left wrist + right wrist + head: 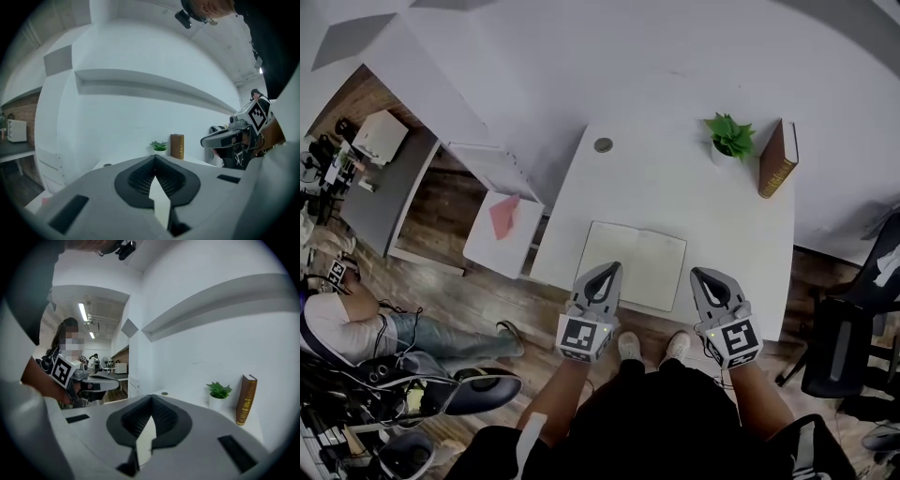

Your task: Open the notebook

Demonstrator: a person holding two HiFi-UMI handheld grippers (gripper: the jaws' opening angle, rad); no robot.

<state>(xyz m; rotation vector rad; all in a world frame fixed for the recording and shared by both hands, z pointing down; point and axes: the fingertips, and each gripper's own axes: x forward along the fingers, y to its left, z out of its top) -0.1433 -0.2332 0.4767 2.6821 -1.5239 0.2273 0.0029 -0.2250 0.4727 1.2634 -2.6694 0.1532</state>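
Table: the white table (675, 178) carries it all, and the notebook sits right at its near edge.
Office chair: a black office chair (839, 342) stands off to the notebook's right, close beside the table's right side.
Side table: a small white side table (487, 248) stands left of the notebook across a narrow gap, with a pink sheet (504, 216) on it.
Notebook: the notebook (633, 264) lies open and flat, pale pages up. Only the head view shows it.
Left gripper: the left gripper (609, 272) overlaps the notebook's near left corner in the head view. Its own view has the tongs (154, 157) pressed together with nothing between them.
Right gripper: the right gripper (705, 277) is just right of the notebook's near right corner. Its tongs (151, 397) are also pressed together, holding nothing.
Book: a brown book (777, 159) stands upright well beyond the notebook's far right corner, at the table's right edge.
Plant: a small potted plant (730, 138) stands just left of that book.
Disc: a round grey disc (603, 145) lies beyond the notebook's far left corner.
Open room: bare tabletop runs from the notebook's far edge up to the plant and disc.
Cross views: each gripper view catches the other gripper alongside it, the right one (206, 139) and the left one (115, 384), and both show the book and plant ahead.
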